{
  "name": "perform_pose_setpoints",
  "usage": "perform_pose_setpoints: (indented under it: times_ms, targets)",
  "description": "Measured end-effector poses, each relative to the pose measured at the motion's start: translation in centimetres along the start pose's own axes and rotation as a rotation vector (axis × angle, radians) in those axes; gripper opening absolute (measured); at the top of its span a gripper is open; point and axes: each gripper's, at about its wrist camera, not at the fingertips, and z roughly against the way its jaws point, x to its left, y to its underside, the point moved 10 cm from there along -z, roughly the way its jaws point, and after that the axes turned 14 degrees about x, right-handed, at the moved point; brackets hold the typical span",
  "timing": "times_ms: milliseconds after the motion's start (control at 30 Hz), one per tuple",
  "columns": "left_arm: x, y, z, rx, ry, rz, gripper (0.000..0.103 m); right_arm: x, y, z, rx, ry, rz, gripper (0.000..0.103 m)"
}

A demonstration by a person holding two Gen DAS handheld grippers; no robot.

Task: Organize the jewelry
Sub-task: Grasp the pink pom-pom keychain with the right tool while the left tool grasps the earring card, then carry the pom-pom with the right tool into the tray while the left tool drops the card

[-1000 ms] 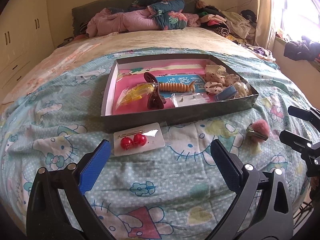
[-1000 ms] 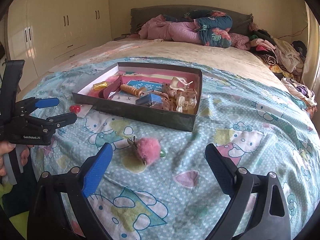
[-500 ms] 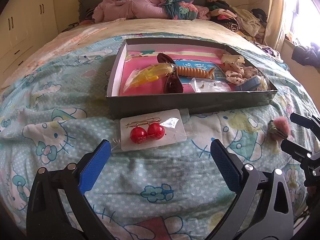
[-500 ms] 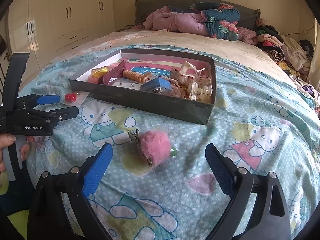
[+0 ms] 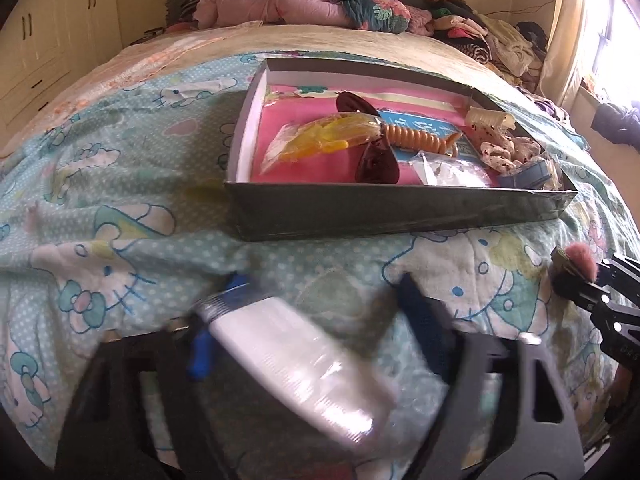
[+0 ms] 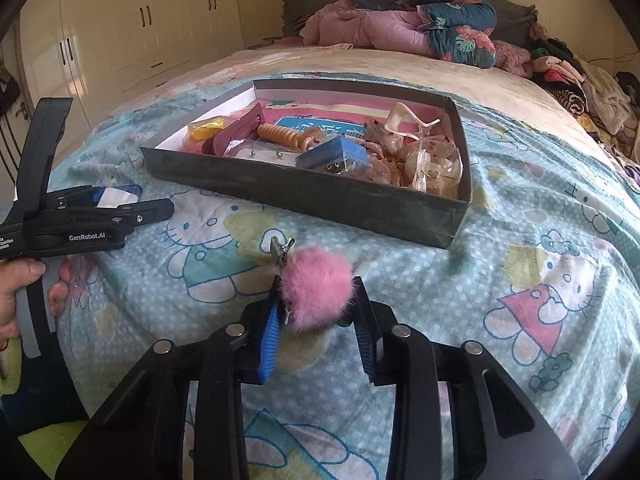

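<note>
In the left wrist view a white earring card (image 5: pixel 296 352) lies tilted and blurred between the fingers of my left gripper (image 5: pixel 320 284). The jaws are closing and the pads press on the card's edges. The right wrist view shows that left gripper (image 6: pixel 154 198) at the left edge with the card (image 6: pixel 114 196) in it. A fluffy pink pom-pom hair clip (image 6: pixel 316 292) sits between the blue pads of my right gripper (image 6: pixel 317 284), whose jaws are closing and squeeze the fluff on both sides. Its metal clip (image 6: pixel 282 248) sticks out ahead. The right gripper (image 5: pixel 580 276) with the pom-pom (image 5: pixel 580 258) also shows at right.
A shallow grey box (image 5: pixel 400 212) on the cartoon-print blanket (image 6: pixel 520 216) holds several hair clips and small packets. Piled bedding (image 6: pixel 400 24) lies at the head of the bed, clothes (image 6: pixel 580 80) along its right side, white wardrobes (image 6: pixel 140 28) at left. A hand (image 6: pixel 16 296) holds the left gripper.
Both grippers came down toward the blanket and their jaws narrowed. The left ones closed on the earring card, which now sits tilted. The right ones closed around the pink pom-pom.
</note>
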Motion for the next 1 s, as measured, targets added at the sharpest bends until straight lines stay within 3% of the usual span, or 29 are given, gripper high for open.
perform_pose_setpoints:
  times_ms: [100, 267, 633, 1000]
  targets:
    - [0.6, 0.8, 0.5, 0.012, 0.023, 0.018, 0.026, 0.3, 0.1, 0.1, -0.002, -0.002, 0.002, 0.030]
    - [0.8, 1.3, 1.7, 0.014, 0.076, 0.018, 0.016, 0.7, 0.1, 0.2, -0.009, -0.013, -0.005, 0.030]
    - [-1.2, 0.6, 5.4, -0.050, 0.132, -0.037, 0.009, 1.2, -0.8, 1.8, -0.047, -0.044, -0.006, 0.030]
    - [-4.1, -6.5, 6.0, -0.118, 0.129, -0.109, 0.009, -1.6, -5.2, 3.8, -0.109, -0.010, -0.037, 0.030]
